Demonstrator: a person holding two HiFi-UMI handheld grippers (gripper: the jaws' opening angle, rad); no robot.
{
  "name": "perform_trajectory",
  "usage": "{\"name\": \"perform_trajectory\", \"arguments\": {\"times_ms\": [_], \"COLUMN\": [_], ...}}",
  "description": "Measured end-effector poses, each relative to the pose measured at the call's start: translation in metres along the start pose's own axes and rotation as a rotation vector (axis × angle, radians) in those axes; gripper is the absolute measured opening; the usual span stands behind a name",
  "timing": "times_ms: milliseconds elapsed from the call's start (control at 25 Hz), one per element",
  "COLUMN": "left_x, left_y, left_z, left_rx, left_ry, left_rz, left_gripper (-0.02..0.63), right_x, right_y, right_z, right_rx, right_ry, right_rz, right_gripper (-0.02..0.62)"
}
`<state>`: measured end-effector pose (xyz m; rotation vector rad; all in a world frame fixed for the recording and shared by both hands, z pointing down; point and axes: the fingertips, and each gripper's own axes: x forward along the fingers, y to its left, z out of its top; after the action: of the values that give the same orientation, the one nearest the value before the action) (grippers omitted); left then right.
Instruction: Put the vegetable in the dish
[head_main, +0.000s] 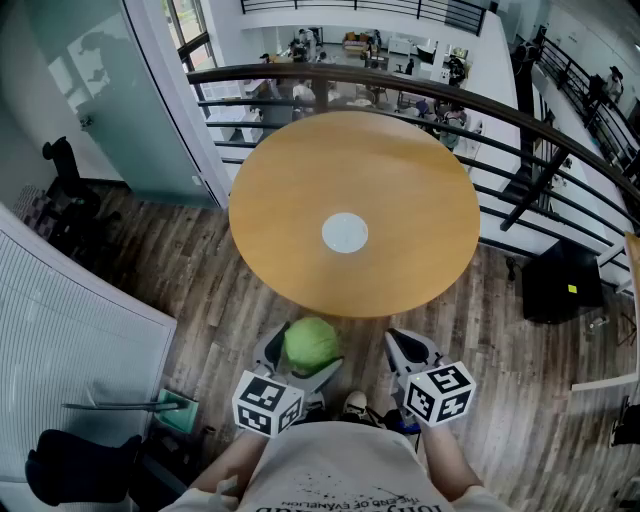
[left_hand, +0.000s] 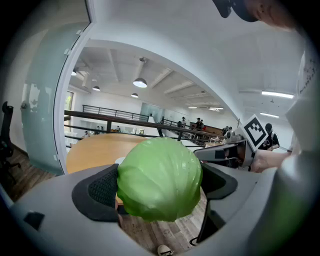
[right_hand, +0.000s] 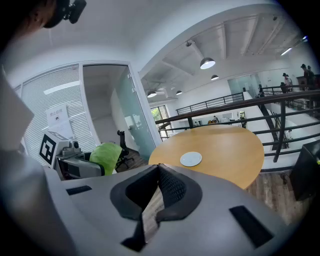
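Note:
A round green cabbage (head_main: 311, 345) sits between the jaws of my left gripper (head_main: 306, 350), which is shut on it just short of the table's near edge. In the left gripper view the cabbage (left_hand: 160, 179) fills the gap between the black pads (left_hand: 102, 189) and hides most of what lies ahead. The white dish (head_main: 344, 232) lies at the middle of the round wooden table (head_main: 290, 180). My right gripper (head_main: 403, 348) hangs beside the left one, shut, with nothing in it; its pads (right_hand: 172, 187) meet at the tips. The dish (right_hand: 190, 159) shows beyond them.
A dark metal railing (head_main: 500, 110) curves round the far side of the table, over a drop to a lower floor. A glass partition (head_main: 110, 90) and a black chair (head_main: 60, 170) stand at the left. A black box (head_main: 560, 280) sits on the wooden floor at the right.

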<state>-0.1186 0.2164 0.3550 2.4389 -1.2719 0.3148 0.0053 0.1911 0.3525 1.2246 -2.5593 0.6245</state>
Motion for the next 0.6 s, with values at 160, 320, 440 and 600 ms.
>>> {"name": "perform_trajectory", "arguments": {"times_ms": [160,320,440,600], "left_x": [-0.0065,-0.0072,-0.0068,-0.0074], "left_y": [0.0008,0.0016,0.0051,0.005], "left_z": [0.002,0.0016,0.0014,0.0016], "left_rx": [-0.002,-0.009,-0.009,-0.015], "left_ry": [0.0,-0.004,-0.006,-0.006], "left_rz": [0.009,0.016,0.019,0.017], "left_gripper": [0.495,0.495,0.494,0.495], "right_x": [0.0005,0.0012,0.0046,0.0034], "right_y": [0.0033,0.004,0.0052,0.0057], "right_z": [-0.0031,-0.0025,-0.0013,-0.0009], "right_rx": [0.013,0.006,0.0,-0.002], "right_ry": [0.008,0.013,0.008,0.009], "right_rz": [0.006,0.013,0.017,0.011], "right_gripper": [0.025,0.025,0.025,0.025]}}
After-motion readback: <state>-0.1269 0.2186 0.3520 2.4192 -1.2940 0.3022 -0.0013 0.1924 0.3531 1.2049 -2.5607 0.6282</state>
